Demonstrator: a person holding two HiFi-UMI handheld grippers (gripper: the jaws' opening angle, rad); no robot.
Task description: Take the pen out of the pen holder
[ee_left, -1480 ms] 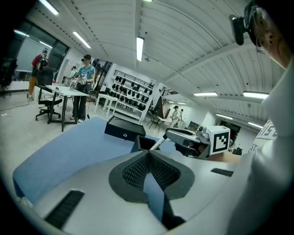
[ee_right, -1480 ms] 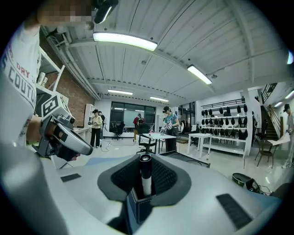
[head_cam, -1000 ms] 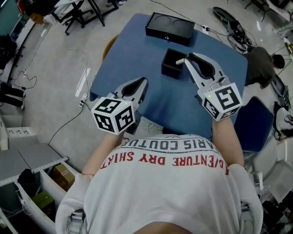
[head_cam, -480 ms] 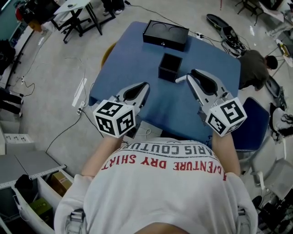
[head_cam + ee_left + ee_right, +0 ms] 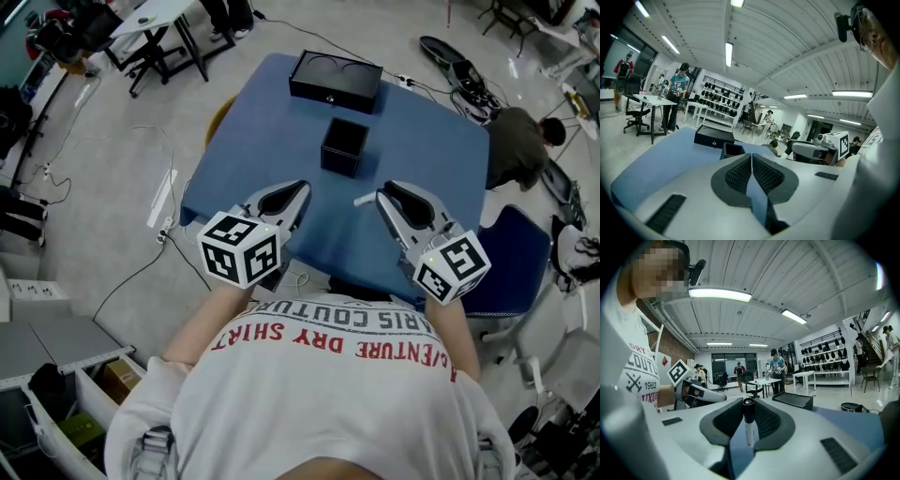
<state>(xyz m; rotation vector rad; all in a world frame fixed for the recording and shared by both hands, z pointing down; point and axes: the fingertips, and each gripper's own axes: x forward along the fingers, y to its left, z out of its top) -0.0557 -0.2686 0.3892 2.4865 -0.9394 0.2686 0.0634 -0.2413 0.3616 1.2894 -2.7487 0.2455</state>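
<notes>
**Head view.** My right claw (image 5: 375,198) hangs over the near half of the blue counter (image 5: 262,131). It is clenched on the pen (image 5: 361,200), seen here only as a pale stub at its tips. The black pen holder (image 5: 343,147) stands well apart beyond it, its inside too dark to read. My left claw (image 5: 300,190) hovers alongside, and a black box (image 5: 336,82) sits at the far edge.

**Left gripper view.** The pads are pressed together with nothing between them — the holder peeps over their tips.

**Right gripper view.** The pen stands upright between my pads, dark cap uppermost, its lower end hidden. I judge the extraction done. The next move calls for a steady carry and a gentle set-down on bare counter — the holder lies outside this view.
</notes>
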